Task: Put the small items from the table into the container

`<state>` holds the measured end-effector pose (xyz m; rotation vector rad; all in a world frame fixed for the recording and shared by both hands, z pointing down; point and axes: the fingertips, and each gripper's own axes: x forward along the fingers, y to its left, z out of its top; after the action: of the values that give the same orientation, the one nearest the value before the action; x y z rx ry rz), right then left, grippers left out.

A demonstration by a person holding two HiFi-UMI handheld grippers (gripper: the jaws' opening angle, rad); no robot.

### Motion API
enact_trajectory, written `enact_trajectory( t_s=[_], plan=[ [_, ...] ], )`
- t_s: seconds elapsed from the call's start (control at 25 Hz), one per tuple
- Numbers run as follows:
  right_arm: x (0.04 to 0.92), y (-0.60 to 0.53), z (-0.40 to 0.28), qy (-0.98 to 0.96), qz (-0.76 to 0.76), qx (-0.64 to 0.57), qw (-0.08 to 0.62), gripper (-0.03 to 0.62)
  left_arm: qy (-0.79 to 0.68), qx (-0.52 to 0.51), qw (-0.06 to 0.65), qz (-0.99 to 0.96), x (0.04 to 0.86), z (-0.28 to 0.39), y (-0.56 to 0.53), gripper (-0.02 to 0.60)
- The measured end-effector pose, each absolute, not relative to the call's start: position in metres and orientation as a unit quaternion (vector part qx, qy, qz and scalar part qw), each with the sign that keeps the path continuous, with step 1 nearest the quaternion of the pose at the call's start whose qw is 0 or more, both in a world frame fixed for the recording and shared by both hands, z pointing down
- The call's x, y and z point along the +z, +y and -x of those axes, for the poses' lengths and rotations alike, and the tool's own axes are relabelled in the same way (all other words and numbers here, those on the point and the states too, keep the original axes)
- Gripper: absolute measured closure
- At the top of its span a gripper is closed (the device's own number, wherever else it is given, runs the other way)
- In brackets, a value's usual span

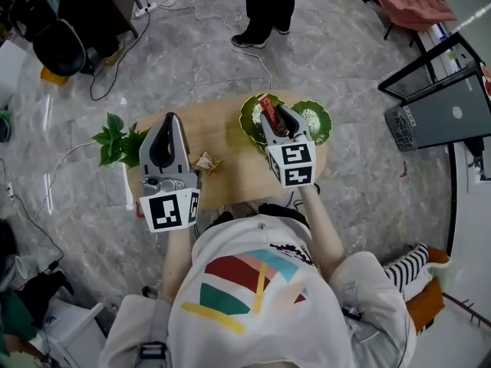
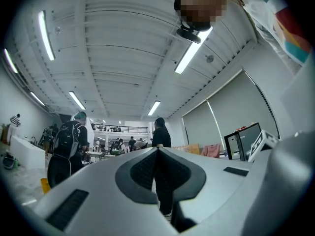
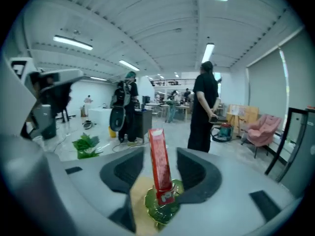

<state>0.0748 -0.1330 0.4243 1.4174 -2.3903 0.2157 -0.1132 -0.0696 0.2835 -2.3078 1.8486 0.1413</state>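
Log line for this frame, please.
left hand-held gripper: shut, empty | right hand-held gripper: open, red packet between jaws | over green leaf-shaped dish

Left claw (image 1: 170, 119) points forward at the left, about level, its jaws pressed together with nothing between them. Right claw (image 1: 278, 118) tips downward farther right, jaws parted, a red packet (image 3: 160, 168) standing loose between them.

table (image 1: 222, 133): wooden | on it — two green dishes (image 1: 316, 121) (side by side) | crumpled wrapper (image 1: 205, 162)
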Motion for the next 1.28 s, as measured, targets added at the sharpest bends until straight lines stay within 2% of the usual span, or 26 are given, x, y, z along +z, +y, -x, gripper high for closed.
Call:
enact_trajectory(
  t_s=[0.04,0.08,0.2,0.6,0.64,0.68,0.72,0.76,0.96,1.28],
  plan=[
    [0.433,-0.144,-0.080,-0.835,-0.513,0.078,0.184,0.338,0.624,0.046,0.089,0.775,0.284,0.115,-0.068,0.574],
    [0.440,-0.152,-0.084,-0.828,-0.520,0.069,0.197,0.322,0.627,0.044,0.088,0.773,0.285,0.117,-0.066,0.572],
    [0.443,-0.159,-0.090,-0.824,-0.520,0.038,0.221,0.321,0.633,0.041,0.089,0.768,0.286,0.123,-0.063,0.572],
    [0.421,-0.135,-0.098,-0.841,-0.512,0.076,0.158,0.326,0.635,0.045,0.091,0.766,0.286,0.124,-0.068,0.572],
    [0.413,-0.131,-0.097,-0.845,-0.508,0.082,0.144,0.336,0.633,0.047,0.093,0.767,0.284,0.122,-0.069,0.572],
    [0.402,-0.128,-0.097,-0.847,-0.508,0.087,0.127,0.389,0.630,0.049,0.094,0.769,0.282,0.121,-0.070,0.574],
    [0.391,-0.126,-0.098,-0.848,-0.511,0.088,0.108,0.512,0.628,0.052,0.095,0.771,0.281,0.119,-0.071,0.574],
    [0.379,-0.123,-0.098,-0.848,-0.515,0.086,0.089,0.571,0.625,0.055,0.096,0.772,0.279,0.118,-0.073,0.572],
    [0.325,-0.107,-0.093,-0.852,-0.520,0.052,0.021,0.580,0.609,0.053,0.101,0.785,0.273,0.098,-0.075,0.574],
    [0.303,-0.093,-0.071,-0.870,-0.492,0.013,0.017,0.580,0.586,0.050,0.115,0.801,0.264,0.079,-0.072,0.572]
  ],
)
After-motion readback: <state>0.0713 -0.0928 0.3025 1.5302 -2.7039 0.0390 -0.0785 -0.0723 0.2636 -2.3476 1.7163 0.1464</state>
